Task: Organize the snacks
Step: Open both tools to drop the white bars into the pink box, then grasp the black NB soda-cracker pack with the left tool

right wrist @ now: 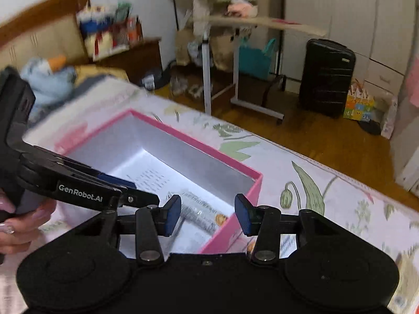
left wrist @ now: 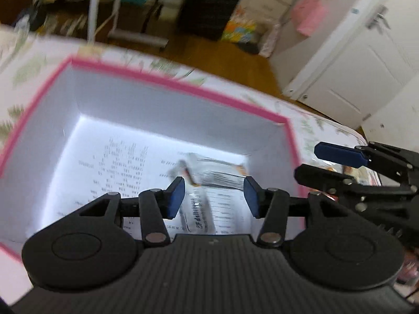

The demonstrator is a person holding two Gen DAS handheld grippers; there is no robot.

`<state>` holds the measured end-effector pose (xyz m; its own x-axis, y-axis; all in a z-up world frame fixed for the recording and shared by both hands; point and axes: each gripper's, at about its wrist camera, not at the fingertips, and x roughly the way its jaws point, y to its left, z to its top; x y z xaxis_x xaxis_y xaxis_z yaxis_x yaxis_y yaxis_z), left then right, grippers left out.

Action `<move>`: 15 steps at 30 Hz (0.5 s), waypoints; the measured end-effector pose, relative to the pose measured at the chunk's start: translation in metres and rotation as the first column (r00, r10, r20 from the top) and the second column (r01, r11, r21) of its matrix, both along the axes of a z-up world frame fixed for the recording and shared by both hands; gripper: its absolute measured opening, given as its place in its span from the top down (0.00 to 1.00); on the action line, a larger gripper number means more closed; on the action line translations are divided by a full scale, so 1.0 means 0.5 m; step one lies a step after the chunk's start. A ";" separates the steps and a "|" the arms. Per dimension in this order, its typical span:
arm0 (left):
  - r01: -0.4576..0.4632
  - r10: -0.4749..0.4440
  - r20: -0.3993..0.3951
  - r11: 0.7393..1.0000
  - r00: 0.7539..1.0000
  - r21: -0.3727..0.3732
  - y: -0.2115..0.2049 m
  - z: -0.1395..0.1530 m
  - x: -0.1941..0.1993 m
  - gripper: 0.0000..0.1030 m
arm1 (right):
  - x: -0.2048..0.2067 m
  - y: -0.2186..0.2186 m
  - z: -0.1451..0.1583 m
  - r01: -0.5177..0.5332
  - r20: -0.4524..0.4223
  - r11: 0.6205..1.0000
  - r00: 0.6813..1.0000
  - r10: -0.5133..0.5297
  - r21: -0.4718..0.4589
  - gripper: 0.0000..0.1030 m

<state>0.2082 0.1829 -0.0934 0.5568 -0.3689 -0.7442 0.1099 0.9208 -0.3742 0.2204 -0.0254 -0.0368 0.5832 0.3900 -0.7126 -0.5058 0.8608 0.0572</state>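
A pink-rimmed box (left wrist: 167, 83) with white walls stands open on the bed, and a printed sheet lies on its floor. A clear snack packet (left wrist: 209, 183) with black print lies inside near the right wall, also seen as the packet (right wrist: 201, 213) in the right wrist view. My left gripper (left wrist: 213, 196) hangs open above the box with the packet below its gap, and no pad touches it. My right gripper (right wrist: 208, 214) is open over the box's near corner (right wrist: 230, 225). The two grippers are close together: the right gripper (left wrist: 327, 164) sits just outside the box's right wall, and the left gripper (right wrist: 136, 189) reaches over the box from the left.
The floral bed sheet (right wrist: 314, 191) surrounds the box. More snack packets (right wrist: 286, 243) lie beside the box on the right. A hand (right wrist: 23, 222) holds the left gripper. Beyond the bed are a black suitcase (right wrist: 326, 76), a white rolling table (right wrist: 235, 60) and a blue plush toy (right wrist: 49, 78).
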 end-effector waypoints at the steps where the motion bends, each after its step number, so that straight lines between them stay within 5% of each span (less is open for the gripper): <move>1: 0.022 -0.022 0.024 1.000 0.999 0.016 -0.008 0.020 -0.016 0.53 | -0.022 -0.016 0.012 0.005 0.007 1.000 1.000 -0.006 0.027 0.51; 7: 0.116 -0.125 0.117 0.990 0.985 0.083 -0.051 0.091 -0.126 0.55 | -0.132 -0.083 0.018 0.006 0.008 0.997 1.000 -0.006 0.072 0.51; 15: 0.116 -0.118 0.119 0.993 0.986 0.021 -0.107 0.093 -0.242 0.58 | -0.198 -0.117 -0.075 0.003 -0.063 1.000 0.998 -0.003 0.006 0.47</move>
